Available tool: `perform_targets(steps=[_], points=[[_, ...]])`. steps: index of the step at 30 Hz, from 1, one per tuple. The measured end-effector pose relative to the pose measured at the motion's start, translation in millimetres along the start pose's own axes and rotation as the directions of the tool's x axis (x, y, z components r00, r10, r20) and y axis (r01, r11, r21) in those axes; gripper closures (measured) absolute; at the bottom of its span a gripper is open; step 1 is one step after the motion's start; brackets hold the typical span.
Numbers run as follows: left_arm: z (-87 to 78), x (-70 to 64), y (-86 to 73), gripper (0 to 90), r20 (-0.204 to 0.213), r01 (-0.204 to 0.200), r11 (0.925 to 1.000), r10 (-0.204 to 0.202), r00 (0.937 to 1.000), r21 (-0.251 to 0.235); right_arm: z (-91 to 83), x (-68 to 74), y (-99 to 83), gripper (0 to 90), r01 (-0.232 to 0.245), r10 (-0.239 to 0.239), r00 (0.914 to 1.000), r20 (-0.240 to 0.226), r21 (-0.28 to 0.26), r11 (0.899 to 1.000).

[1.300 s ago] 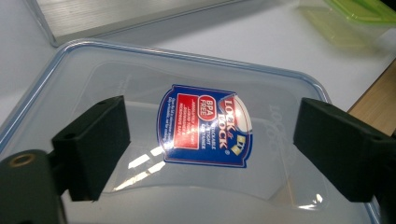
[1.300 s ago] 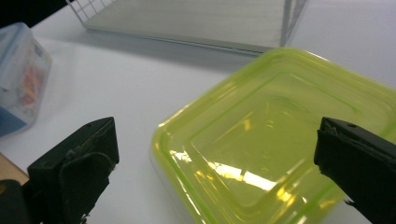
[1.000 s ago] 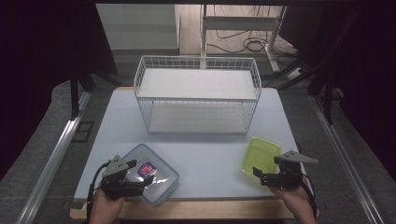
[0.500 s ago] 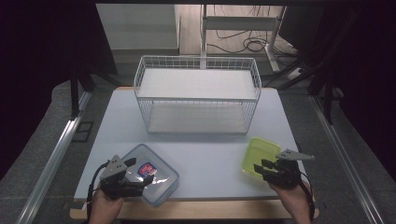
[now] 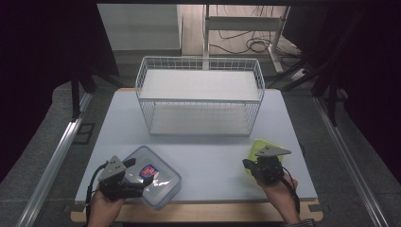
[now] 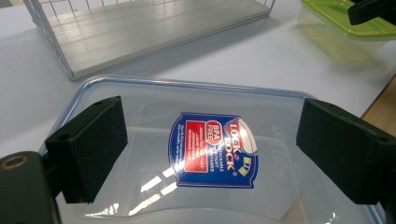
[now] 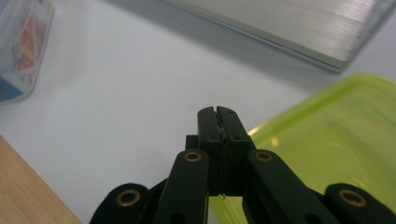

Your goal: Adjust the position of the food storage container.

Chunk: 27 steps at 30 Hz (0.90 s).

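A clear lidded container (image 5: 158,182) with a blue rim and a blue-and-red label (image 6: 212,149) lies at the table's front left. My left gripper (image 5: 141,181) hovers over it, open, with its jaws wide apart on either side of the label (image 6: 212,126). At the front right lies a yellow-green container (image 5: 265,146) (image 7: 336,135). My right gripper (image 5: 247,165) is shut, its tips (image 7: 218,112) just at that container's left edge, and nothing shows between the jaws. In the left gripper view the green container (image 6: 343,21) appears at the top right.
A white wire basket (image 5: 198,101) (image 6: 140,32) stands at the back middle of the white table (image 5: 213,158). A wooden strip (image 5: 189,213) runs along the table's front edge. Metal rails flank the table on both sides.
My right gripper has moved left across the green container to its left edge. The left gripper has stayed open over the clear container.
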State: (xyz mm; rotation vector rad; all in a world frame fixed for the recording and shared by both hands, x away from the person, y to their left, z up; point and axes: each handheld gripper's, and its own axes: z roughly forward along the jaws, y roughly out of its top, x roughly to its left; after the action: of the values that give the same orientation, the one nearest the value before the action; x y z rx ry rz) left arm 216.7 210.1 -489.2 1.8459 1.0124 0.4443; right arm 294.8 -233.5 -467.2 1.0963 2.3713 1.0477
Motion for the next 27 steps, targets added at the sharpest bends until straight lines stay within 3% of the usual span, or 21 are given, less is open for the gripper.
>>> perform_targets(steps=[3,8,20,27], points=[[2.0,-1.6,-0.5,9.0,-0.005,-0.006,0.9999,0.006,1.0000,0.010,9.4,4.0,2.6,89.3,0.039,-0.038,0.9993,-0.003,0.017,0.999],[2.1,-3.1,-1.0,9.2,-0.006,-0.006,0.9999,0.007,1.0000,0.014,25.7,0.3,1.1,89.5,0.037,-0.037,0.9993,0.004,0.069,0.997],[1.0,-2.6,-2.6,9.5,-0.007,-0.001,0.9998,0.002,1.0000,0.019,7.1,-23.3,-12.0,89.4,-0.024,0.018,0.9978,0.064,0.086,0.996],[2.0,-4.1,-2.4,9.5,-0.009,-0.009,0.9996,0.009,0.9999,0.026,11.2,-41.5,-12.9,89.4,-0.070,0.061,0.9931,0.100,0.081,0.994]])
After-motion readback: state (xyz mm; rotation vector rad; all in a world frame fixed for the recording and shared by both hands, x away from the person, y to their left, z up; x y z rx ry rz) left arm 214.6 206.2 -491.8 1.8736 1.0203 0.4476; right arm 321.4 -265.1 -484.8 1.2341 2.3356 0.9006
